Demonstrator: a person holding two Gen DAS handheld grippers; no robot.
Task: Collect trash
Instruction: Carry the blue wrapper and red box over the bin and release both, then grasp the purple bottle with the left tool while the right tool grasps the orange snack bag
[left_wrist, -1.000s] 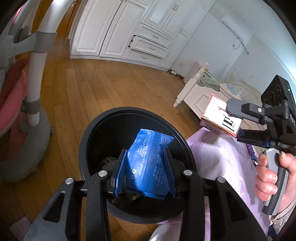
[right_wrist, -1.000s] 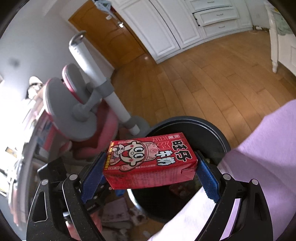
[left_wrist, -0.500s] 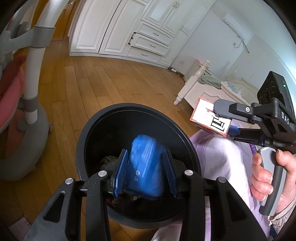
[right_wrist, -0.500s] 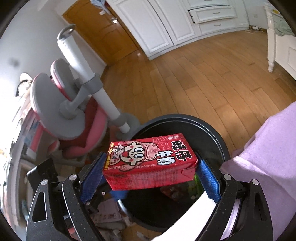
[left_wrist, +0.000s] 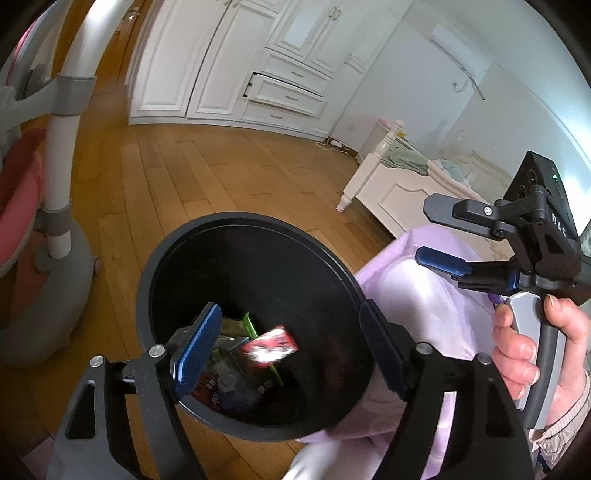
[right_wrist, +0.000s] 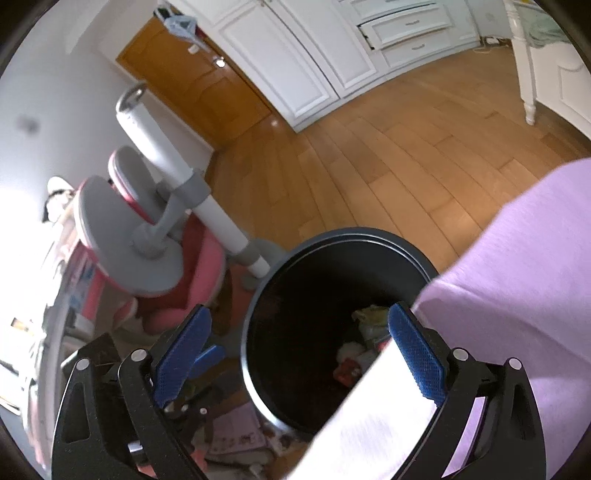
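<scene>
- Hanging above the black round trash bin (left_wrist: 177, 258), the left gripper (left_wrist: 288, 347) pointed down into its mouth; its blue-padded jaws were spreading apart, with nothing caught between the pads.
- Straight below that gap, a red carton (left_wrist: 271, 345) showed as a blur inside the bin, over a heap of wrappers (left_wrist: 225, 373) at the bottom. Its long axis looked roughly crosswise to the jaws, though the blur made that uncertain.
- A blue packet could not be picked out with any certainty among the dark litter.
- To the right, the right gripper (left_wrist: 432, 232) stood higher, over a lilac-clad leg (left_wrist: 417, 291) beside the bin rim, a hand (left_wrist: 532, 350) wrapped around its handle.
- Its jaws were released and wide; nothing sat between them in either wrist view.
- From the right wrist view, the bin (right_wrist: 332, 243) lay ahead and below, slightly left of that gripper's (right_wrist: 295, 347) centre line, with trash visible at the bottom.
- On the floor left of the bin lay some papers (right_wrist: 236, 435), close under the left jaw of the right gripper; whether these were trash to collect could not be told.
- Judged from this, both loads appeared dropped, and either gripper was free for the next piece; the right one seemed nearer the floor papers.
</scene>
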